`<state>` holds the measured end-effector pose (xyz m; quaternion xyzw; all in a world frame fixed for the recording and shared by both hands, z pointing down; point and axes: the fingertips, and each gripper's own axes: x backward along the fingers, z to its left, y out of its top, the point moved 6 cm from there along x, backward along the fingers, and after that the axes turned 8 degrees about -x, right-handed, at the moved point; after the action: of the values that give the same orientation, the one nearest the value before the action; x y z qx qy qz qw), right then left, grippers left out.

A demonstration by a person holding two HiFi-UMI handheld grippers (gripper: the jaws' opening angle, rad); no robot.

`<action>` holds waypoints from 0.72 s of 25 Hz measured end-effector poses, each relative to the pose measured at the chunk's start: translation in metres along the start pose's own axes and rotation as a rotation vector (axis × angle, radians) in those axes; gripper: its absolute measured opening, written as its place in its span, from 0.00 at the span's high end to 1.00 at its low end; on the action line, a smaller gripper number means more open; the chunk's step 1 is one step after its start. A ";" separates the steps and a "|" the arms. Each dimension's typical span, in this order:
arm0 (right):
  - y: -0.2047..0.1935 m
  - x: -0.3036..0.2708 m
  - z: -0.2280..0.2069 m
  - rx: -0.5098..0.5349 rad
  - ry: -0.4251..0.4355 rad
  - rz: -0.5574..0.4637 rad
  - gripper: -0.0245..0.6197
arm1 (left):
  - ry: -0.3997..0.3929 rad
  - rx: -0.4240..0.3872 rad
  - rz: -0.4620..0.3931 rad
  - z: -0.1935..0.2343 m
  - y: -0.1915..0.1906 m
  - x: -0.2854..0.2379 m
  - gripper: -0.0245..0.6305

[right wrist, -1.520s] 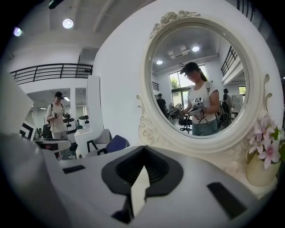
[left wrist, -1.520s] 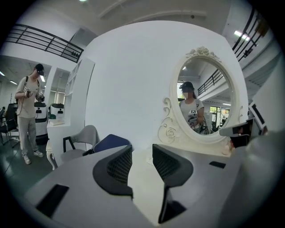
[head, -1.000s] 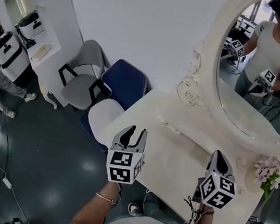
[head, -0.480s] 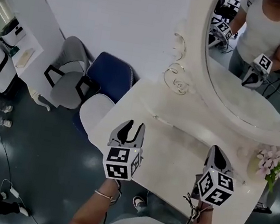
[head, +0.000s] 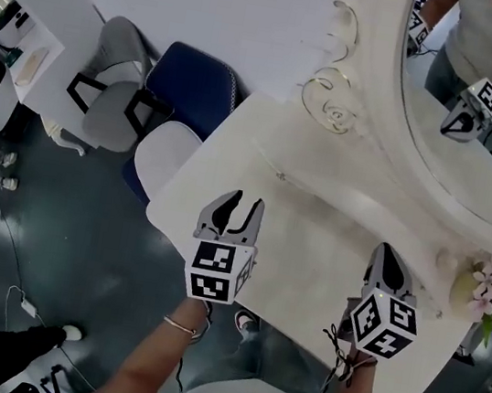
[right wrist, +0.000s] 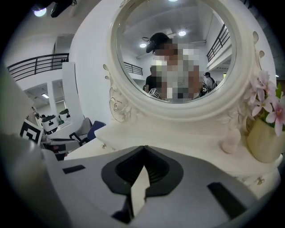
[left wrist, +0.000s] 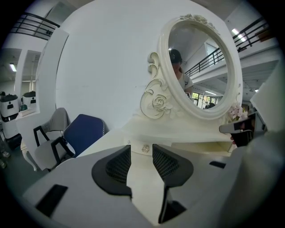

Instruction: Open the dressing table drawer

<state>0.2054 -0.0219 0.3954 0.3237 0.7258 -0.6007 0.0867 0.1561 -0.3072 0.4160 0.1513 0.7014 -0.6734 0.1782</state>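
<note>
While left claw [head: 244, 205] hovers spread, right claw [right wrist: 143, 149] pressed together, empty; drawer knob [left wrist: 145, 148] small, mirror [head: 472, 171] cut off.

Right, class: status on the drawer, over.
Left tool open, facing knob. Right tool shut, empty. Drawer shut, untouched. Path clear.

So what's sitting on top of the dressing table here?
An oval mirror at the back and a vase of pink flowers at its right end. The patches of tabletop under the left gripper and right gripper are covered.
</note>
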 end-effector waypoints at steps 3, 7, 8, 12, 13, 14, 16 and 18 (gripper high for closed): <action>-0.015 -0.005 -0.005 -0.011 -0.018 0.033 0.95 | -0.014 -0.010 0.024 0.002 -0.012 -0.007 0.73; -0.035 -0.013 -0.012 -0.032 -0.042 0.066 0.95 | -0.036 -0.022 0.053 0.004 -0.027 -0.018 0.73; -0.040 -0.015 -0.014 -0.035 -0.046 0.073 0.95 | -0.040 -0.023 0.057 0.004 -0.030 -0.020 0.73; -0.052 -0.020 -0.020 -0.041 -0.055 0.092 0.95 | -0.048 -0.024 0.072 0.000 -0.041 -0.027 0.73; -0.054 -0.020 -0.021 -0.043 -0.057 0.096 0.95 | -0.050 -0.025 0.078 -0.001 -0.043 -0.028 0.73; -0.056 -0.021 -0.023 -0.044 -0.059 0.100 0.95 | -0.051 -0.026 0.083 -0.002 -0.045 -0.030 0.73; -0.059 -0.021 -0.028 -0.047 -0.066 0.106 0.95 | -0.053 -0.029 0.089 -0.004 -0.048 -0.033 0.73; -0.061 -0.020 -0.032 -0.049 -0.071 0.110 0.95 | -0.054 -0.034 0.093 -0.005 -0.051 -0.035 0.73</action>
<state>0.1941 -0.0039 0.4638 0.3394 0.7177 -0.5884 0.1533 0.1640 -0.3033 0.4769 0.1628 0.6999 -0.6561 0.2307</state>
